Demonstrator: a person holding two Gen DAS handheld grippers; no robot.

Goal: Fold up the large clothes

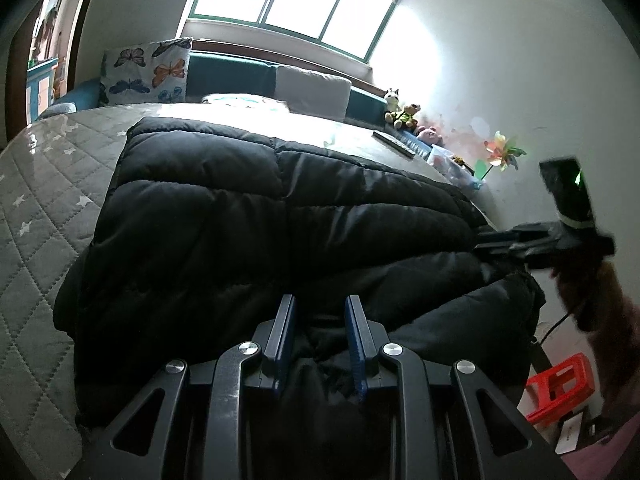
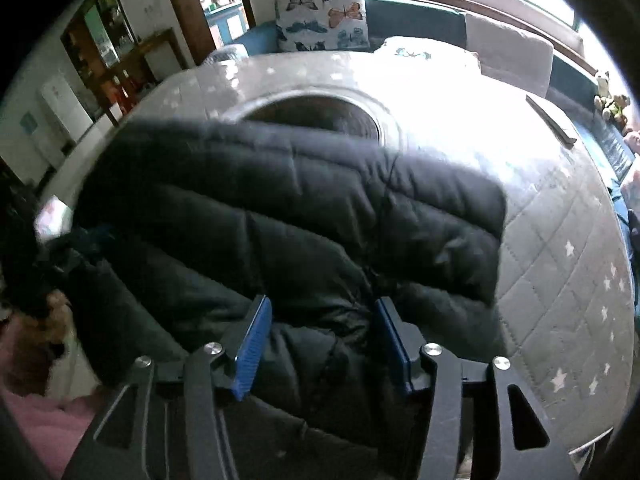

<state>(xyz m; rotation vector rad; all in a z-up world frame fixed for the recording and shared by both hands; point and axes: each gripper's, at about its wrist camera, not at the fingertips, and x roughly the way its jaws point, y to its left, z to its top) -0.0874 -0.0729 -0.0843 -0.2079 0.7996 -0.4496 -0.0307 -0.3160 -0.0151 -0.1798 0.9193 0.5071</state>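
The left gripper (image 1: 320,304) clamped a fold of the black padded jacket (image 1: 248,216). The right gripper (image 2: 322,308) stood open, jacket fabric lying loosely between its pads.

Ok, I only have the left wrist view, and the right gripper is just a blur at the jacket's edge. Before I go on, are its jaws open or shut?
Observer: Open. In the right wrist view the right gripper has its blue pads well apart, with the jacket lying between them, not pinched.
Operator: Anything beyond the jacket's far edge?
Observer: Yes, a dark rounded opening with a pale rim shows past it, probably the hood.
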